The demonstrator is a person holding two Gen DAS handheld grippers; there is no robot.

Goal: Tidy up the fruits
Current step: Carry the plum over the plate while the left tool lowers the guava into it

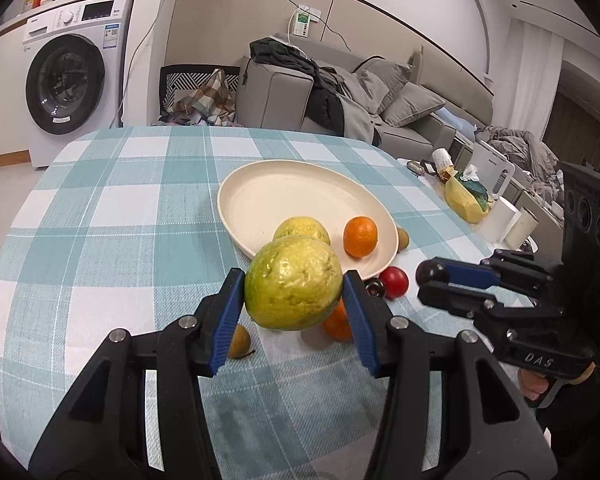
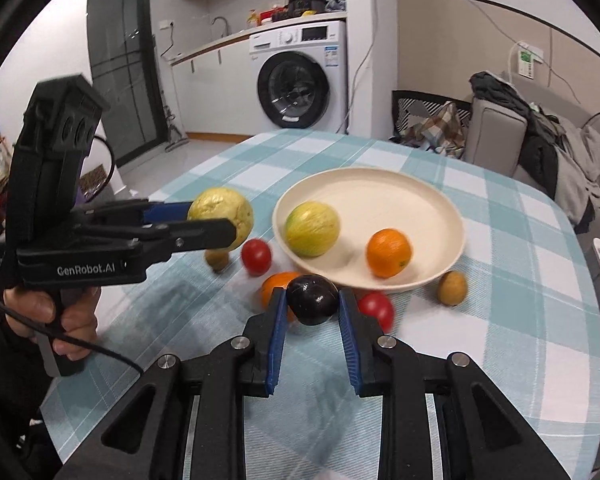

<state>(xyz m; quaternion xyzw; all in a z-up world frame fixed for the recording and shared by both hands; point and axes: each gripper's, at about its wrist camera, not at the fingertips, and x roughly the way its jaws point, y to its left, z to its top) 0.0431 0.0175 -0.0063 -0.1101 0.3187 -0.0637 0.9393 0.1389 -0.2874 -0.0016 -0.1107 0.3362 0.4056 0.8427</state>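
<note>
The left tool [image 1: 294,294] is gripping a yellow-green guava [image 1: 293,282] above the counter [image 1: 100,208], just short of the plate's [image 1: 260,196] near rim. The right tool [image 2: 312,300] is clamping a dark plum [image 2: 312,299] beside that rim, while another guava [image 2: 312,229] and an orange [image 2: 389,253] are lying on the plate.

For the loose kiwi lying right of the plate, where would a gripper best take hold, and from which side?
Grip the kiwi across its narrow middle, coming from above. It is a small oval lying on the tablecloth; the plate rim sits close on one side, so a top approach probably keeps the fingers clear of it.
</note>
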